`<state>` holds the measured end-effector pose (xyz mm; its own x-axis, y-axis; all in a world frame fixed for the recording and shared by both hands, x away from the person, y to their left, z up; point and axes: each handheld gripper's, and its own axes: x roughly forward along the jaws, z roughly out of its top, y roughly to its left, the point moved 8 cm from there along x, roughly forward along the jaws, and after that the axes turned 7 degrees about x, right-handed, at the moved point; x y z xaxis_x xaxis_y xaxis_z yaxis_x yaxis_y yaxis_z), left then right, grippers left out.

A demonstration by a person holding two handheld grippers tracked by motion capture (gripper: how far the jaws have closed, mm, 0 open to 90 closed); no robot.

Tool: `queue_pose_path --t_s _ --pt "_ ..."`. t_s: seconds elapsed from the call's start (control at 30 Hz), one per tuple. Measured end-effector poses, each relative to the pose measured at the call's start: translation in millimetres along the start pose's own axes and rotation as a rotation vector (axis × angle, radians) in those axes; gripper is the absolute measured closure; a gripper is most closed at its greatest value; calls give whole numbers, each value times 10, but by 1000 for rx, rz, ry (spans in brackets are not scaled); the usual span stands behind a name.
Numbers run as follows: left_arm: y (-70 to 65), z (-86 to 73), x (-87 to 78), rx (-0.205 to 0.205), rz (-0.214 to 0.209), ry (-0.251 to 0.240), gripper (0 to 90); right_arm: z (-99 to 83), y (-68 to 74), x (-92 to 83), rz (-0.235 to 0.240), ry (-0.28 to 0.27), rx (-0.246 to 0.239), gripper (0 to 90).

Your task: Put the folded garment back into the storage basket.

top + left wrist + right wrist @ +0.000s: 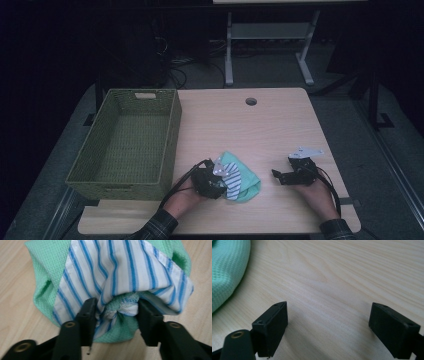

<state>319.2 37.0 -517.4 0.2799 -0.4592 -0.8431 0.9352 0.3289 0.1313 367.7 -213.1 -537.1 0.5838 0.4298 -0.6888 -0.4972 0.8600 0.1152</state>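
High view: my left tool (pixel 214 181) sits at the near middle of the bench (pixel 280 125), on the left edge of a bundle of two cloths. My right tool (pixel 286 176) rests well apart to the right, over bare wood, its tips turned toward the bundle.

Left gripper view: jaws pinched on a bunched fold of the striped cloth (pixel 125 270), white with blue stripes, with some of the green cloth (pixel 41 287) caught in the same fold. Both pads press the fabric from either side, so I am holding the bundle. Jaws are about half closed, with the wad filling the gap. The striped cloth lies on top of the green one, and both rest on the bench surface.

Right gripper view: jaws wide, nothing between them, just wood grain below. The green cloth shows at the upper left corner, clear of the tips and not touching them.

High view again: a green woven basket (pixel 170 130) stands on the left part of the bench, just beside the bundle and my left hand (pixel 184 199). The cloths are outside it.
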Motion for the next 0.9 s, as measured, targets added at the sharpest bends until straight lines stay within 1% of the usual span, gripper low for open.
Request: queue_pose_path --t_s 0.07,0.17,0.27,0.37,0.5,0.63,0.8,0.83,0.9 --pt "12 9 6 6 11 -4 625 0 0 2 0 -1 0 146" --pt "27 17 9 16 28 7 702 0 1 3 0 -1 1 145" --pt "38 28 15 12 37 6 743 0 1 3 0 -1 1 145" --pt "49 28 12 -6 24 2 756 0 -1 3 -1 -1 0 144" --pt "67 30 0 -54 -12 -16 761 0 0 3 -1 -1 1 144" --pt "82 40 -22 -86 -40 -38 764 -2 1 3 -1 2 4 140" --pt "91 75 -82 -106 -60 -63 764 -3 4 1 -2 4 10 140" --pt "99 83 -95 -105 -60 -70 764 -3 4 2 -2 4 10 140" --pt "104 103 -133 -117 -63 -84 764 -3 4 2 -2 4 10 140"
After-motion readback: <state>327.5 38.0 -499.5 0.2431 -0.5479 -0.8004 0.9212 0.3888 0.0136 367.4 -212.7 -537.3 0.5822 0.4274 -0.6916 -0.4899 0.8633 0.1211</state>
